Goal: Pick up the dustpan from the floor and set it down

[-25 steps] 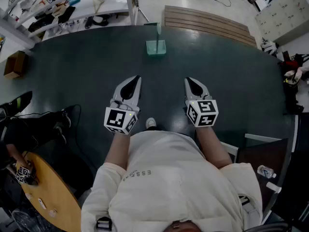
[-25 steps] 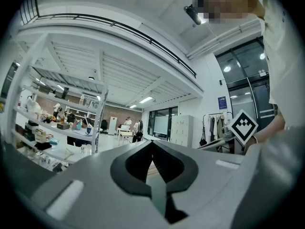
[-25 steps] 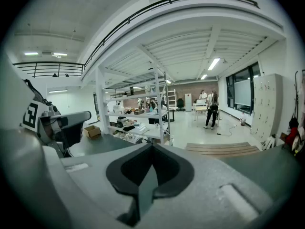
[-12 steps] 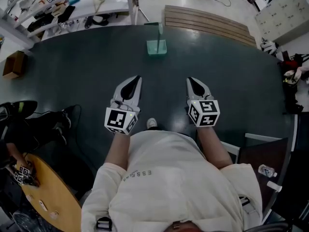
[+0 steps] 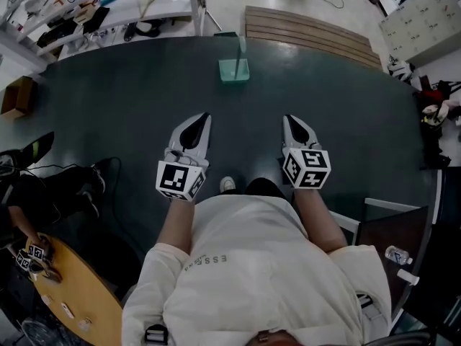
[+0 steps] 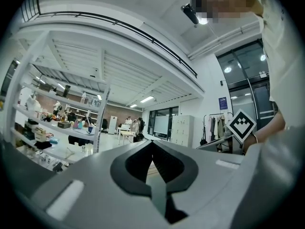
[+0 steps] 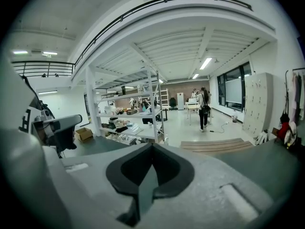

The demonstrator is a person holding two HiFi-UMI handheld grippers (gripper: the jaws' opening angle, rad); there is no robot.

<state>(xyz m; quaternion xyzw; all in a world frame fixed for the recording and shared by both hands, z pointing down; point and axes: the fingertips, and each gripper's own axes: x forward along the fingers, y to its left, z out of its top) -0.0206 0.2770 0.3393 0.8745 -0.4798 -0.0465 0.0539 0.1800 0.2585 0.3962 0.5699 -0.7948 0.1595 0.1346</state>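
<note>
The dustpan [image 5: 233, 69], pale translucent green with an upright handle, stands on the dark green floor mat [image 5: 115, 107] straight ahead, well beyond both grippers. My left gripper [image 5: 203, 118] and right gripper [image 5: 288, 120] are held side by side at waist height, pointing toward it, far short of it. Both are shut with nothing between the jaws. In the left gripper view the left gripper's [image 6: 152, 143] jaws meet at the tip. The right gripper's [image 7: 152, 146] jaws meet the same way in the right gripper view. Neither gripper view shows the dustpan clearly.
A white shelf rack [image 5: 108, 13] full of items stands at the mat's far left. Slatted wooden boards [image 5: 310, 34] lie behind the dustpan. A cardboard box [image 5: 16, 96], a seated person [image 5: 50, 193] and a round wooden table [image 5: 72, 294] are at left; a chair [image 5: 396, 229] at right.
My right gripper has drifted slightly to the right in the head view. A dark shoe now shows under me. The dustpan has not moved.
</note>
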